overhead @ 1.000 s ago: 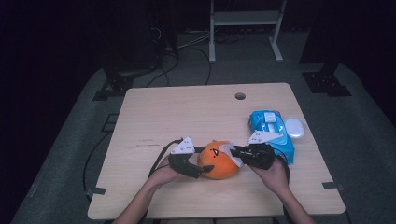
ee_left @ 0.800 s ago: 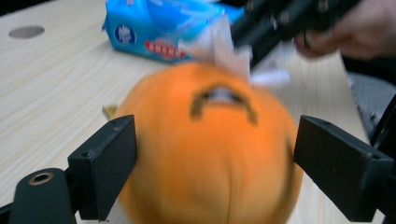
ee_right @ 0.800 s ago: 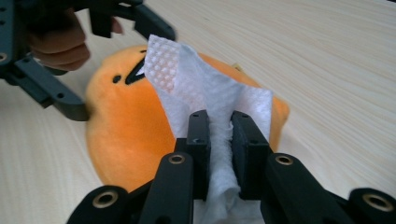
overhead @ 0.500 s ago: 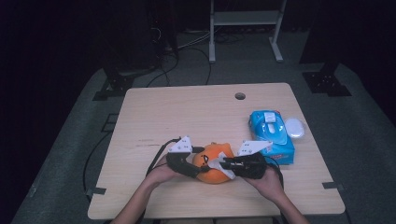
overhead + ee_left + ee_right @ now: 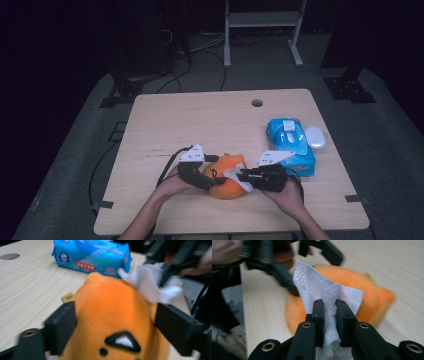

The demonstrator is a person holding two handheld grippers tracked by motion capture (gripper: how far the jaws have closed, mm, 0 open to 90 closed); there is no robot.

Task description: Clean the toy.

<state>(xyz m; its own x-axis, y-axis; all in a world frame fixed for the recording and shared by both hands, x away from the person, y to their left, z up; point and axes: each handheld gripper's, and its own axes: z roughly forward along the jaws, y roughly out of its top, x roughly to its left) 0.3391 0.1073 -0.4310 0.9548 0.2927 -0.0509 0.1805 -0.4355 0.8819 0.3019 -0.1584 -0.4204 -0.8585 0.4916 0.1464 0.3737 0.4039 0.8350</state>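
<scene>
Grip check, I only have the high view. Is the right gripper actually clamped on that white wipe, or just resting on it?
Observer: Clamped. In the right gripper view the right gripper has its fingers shut on the white wipe.
Operator: And the left?
Observer: The left gripper has the orange plush toy between its fingers, touching both. They have just been opening slightly.

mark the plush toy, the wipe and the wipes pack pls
plush toy (image 5: 112,315) left gripper view, orange body between the jaws
wipe (image 5: 317,286) right gripper view, free flap above the jaws
wipes pack (image 5: 290,145) high view, blue top
</scene>
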